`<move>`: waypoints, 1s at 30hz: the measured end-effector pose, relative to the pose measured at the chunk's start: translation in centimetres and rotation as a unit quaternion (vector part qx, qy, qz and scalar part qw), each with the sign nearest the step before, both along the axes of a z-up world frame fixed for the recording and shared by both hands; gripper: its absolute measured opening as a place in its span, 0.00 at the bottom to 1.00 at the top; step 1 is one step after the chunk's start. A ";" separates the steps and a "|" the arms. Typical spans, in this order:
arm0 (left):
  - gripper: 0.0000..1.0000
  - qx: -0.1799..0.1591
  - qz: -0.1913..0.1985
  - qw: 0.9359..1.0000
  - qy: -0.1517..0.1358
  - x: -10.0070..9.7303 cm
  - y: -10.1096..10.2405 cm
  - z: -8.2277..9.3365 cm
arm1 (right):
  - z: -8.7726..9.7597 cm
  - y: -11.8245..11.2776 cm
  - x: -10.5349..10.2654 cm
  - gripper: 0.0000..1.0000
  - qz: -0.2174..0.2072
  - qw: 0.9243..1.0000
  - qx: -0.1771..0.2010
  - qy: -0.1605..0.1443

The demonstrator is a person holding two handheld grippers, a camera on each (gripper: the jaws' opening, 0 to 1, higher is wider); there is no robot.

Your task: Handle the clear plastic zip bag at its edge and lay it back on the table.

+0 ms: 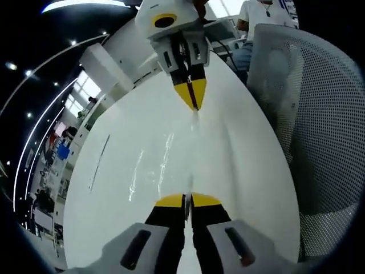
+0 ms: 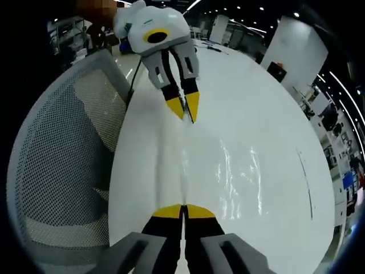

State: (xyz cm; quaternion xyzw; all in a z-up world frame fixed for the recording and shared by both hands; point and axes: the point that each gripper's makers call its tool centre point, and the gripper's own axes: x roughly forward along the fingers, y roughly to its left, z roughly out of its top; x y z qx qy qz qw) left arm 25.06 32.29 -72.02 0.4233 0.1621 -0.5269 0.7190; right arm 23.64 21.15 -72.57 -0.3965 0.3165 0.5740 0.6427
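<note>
White table [image 1: 239, 148], mesh chair [image 1: 319, 137] beside it. Clear zip bag [image 1: 171, 165] stretched just above table between both grippers. Left gripper [image 1: 187, 200] fingers clenched on bag's near edge; right gripper [image 2: 183, 206] fingers clenched on opposite edge.

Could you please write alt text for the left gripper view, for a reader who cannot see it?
The left gripper and, facing it, the right gripper are each shut on opposite edges of the clear plastic zip bag, stretched between them above the white table. A grey mesh chair stands at the table's right.
</note>
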 end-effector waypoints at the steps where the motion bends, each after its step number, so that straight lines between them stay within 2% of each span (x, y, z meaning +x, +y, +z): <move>1: 0.00 -0.001 0.001 1.000 0.002 -0.1 -0.1 0.1 | 0.0 0.0 0.1 0.00 -0.006 1.000 0.002 0.000; 4: 0.00 -0.002 0.006 1.000 0.013 -0.2 0.0 0.1 | 0.1 0.1 0.2 0.00 -0.018 1.000 0.008 0.001; 6: 0.00 0.004 0.011 1.000 0.028 -0.4 0.2 -0.2 | 0.4 0.3 0.4 0.00 -0.015 1.000 0.017 -0.017; 8: 0.00 0.008 0.010 1.000 0.026 -0.4 0.3 -0.3 | 0.6 0.5 0.5 0.01 -0.023 0.999 0.025 -0.019; 17: 0.00 0.000 0.018 0.999 0.044 -0.9 0.0 0.4 | 2.2 4.2 -0.3 0.06 0.010 0.996 0.078 -0.045; 20: 0.00 -0.002 0.018 0.999 0.049 -1.0 -0.3 0.6 | 2.4 5.3 -0.7 0.06 0.017 0.995 0.087 -0.044; 23: 0.00 -0.004 0.016 0.998 0.068 -1.5 -0.8 0.8 | 2.4 6.2 -1.2 0.06 0.026 0.994 0.090 -0.046; 30: 0.00 0.005 0.010 0.997 0.077 -1.9 -1.3 1.1 | 2.6 7.8 -1.5 0.06 0.033 0.993 0.101 -0.045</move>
